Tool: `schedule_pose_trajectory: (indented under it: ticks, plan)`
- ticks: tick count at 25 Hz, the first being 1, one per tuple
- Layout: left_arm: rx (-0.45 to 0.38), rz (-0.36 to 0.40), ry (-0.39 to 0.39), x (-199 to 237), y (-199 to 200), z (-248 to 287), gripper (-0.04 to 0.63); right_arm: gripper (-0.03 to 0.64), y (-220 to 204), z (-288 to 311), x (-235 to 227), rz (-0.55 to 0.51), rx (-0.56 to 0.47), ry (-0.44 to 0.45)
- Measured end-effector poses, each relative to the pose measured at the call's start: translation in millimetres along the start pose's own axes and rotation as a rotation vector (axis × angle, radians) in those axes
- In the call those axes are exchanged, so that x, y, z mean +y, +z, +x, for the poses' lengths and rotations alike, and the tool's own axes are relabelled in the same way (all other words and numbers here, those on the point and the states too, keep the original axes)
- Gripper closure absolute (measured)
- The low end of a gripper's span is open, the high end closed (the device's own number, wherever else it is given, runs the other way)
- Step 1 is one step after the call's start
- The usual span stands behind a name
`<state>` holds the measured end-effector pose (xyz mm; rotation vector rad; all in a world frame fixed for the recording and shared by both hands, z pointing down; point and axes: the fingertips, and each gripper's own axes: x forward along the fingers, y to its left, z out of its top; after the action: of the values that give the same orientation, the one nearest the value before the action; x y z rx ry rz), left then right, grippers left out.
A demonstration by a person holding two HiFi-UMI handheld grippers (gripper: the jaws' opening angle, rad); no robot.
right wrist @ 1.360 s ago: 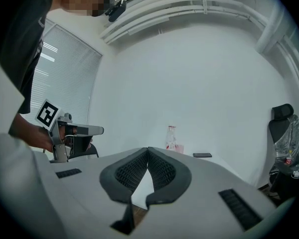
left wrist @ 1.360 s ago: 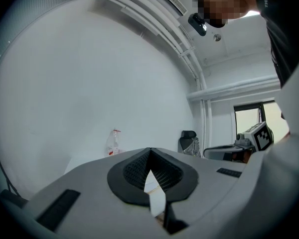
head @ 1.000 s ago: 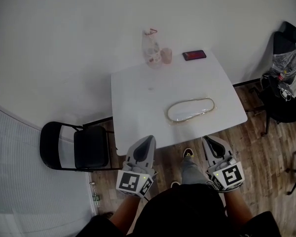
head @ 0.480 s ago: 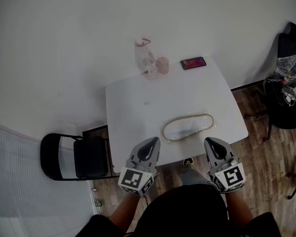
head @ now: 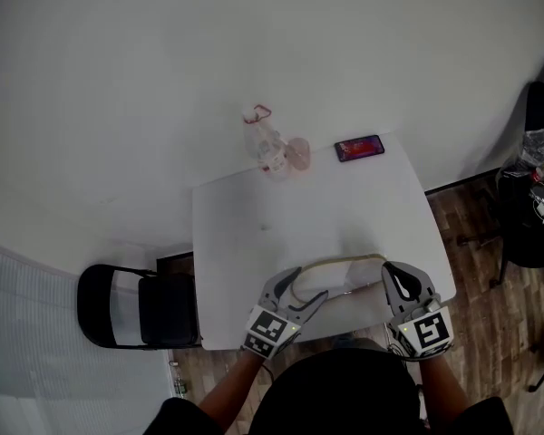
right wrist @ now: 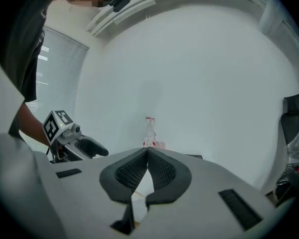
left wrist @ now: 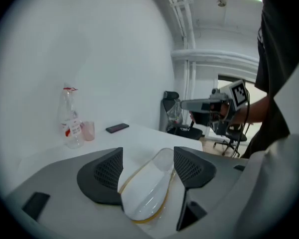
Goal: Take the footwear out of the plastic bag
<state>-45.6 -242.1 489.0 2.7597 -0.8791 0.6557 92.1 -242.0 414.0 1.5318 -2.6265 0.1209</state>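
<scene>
Head view: your left tool [head: 306,286] is over the near tabletop [head: 245,243], jaws spread around the left end of the bag [head: 344,265]. Your right tool [head: 400,275] sits closed at the bag's right end. The bag, a pale tan-rimmed oval, lies close to the near edge. Beyond it the tabletop is bare up to the bottle [head: 265,143], cup [head: 298,152] and phone [head: 359,148] along the far edge. A chair [head: 136,306] stands off the left edge. A second ago both tools hung short of the near edge; now they're in over it.

Left gripper view: the left tool [left wrist: 148,156] has just been opening. Its jaws stand apart with the bag [left wrist: 144,198] between them, and neither pad is pressing on it.

Right gripper view: the right tool [right wrist: 147,156] has its jaws together on nothing. Your left tool [right wrist: 77,144] shows off to the left and the bottle [right wrist: 149,132] straight ahead.
</scene>
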Motion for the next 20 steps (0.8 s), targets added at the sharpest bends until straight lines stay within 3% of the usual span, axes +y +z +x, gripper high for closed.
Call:
schedule_pose_trajectory:
  ticks: [5, 7, 13, 20]
  plan:
    - [0.219, 0.293, -0.051, -9.0, -44.8, 48.8, 0.208, 0.600, -10.9, 11.6, -31.6, 0.023, 0.020, 0.007]
    - [0.280, 0.332, -0.091, -10.9, -60.2, 62.2, 0.189, 0.600, -15.3, 15.2, -38.5, 0.041, 0.023, 0.011]
    - [0.333, 0.090, -0.118, 18.4, -90.4, 64.3, 0.184, 0.600, -36.4, 27.6, -43.9, 0.083, 0.073, 0.039]
    - [0.533, -0.012, -0.278, 47.6, -127.9, 56.4, 0.087, 0.600, -47.3, 40.2, -38.0, 0.082, 0.094, 0.046]
